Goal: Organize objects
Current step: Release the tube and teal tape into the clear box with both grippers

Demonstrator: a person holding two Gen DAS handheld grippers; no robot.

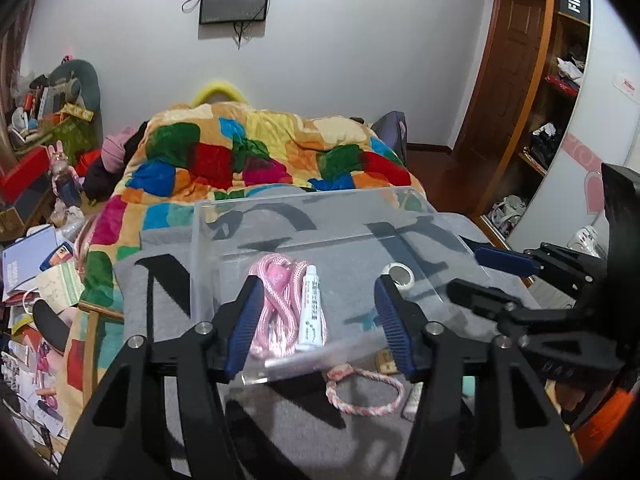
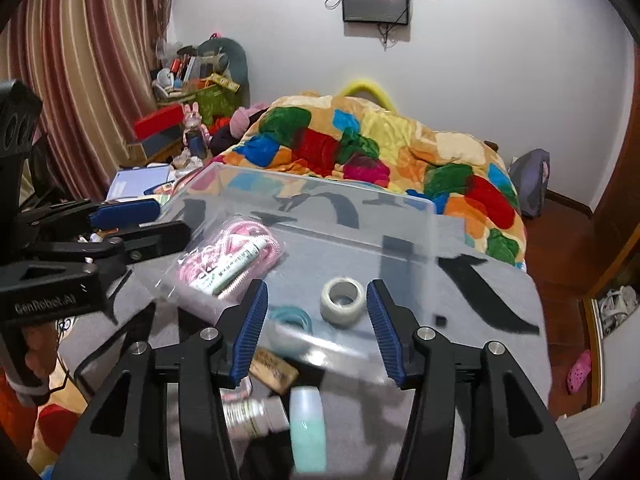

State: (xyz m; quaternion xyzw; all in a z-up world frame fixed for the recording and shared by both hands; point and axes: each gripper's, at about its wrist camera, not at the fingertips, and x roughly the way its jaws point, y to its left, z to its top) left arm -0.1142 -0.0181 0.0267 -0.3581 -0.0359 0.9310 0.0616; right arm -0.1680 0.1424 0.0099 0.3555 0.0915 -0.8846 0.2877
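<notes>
A clear plastic box (image 1: 312,204) (image 2: 304,188) stands on a grey blanket. Inside lie a pink cord (image 1: 276,304) (image 2: 228,244), a small white tube (image 1: 310,314) (image 2: 236,264) and a white tape roll (image 1: 400,276) (image 2: 343,300). My left gripper (image 1: 320,320) is open at the box's near wall, empty. My right gripper (image 2: 316,328) is open above the box's near edge, empty. In front of the box lie a pink braided loop (image 1: 362,394), a teal tape roll (image 2: 290,320), a small wooden block (image 2: 274,368), a white bottle (image 2: 252,416) and a teal bottle (image 2: 307,432).
The grey blanket (image 1: 280,420) (image 2: 480,300) covers the bed's foot, with a colourful quilt (image 1: 260,152) (image 2: 380,148) behind. Cluttered books and boxes (image 1: 36,272) lie to the left. A wooden wardrobe (image 1: 532,80) stands to the right.
</notes>
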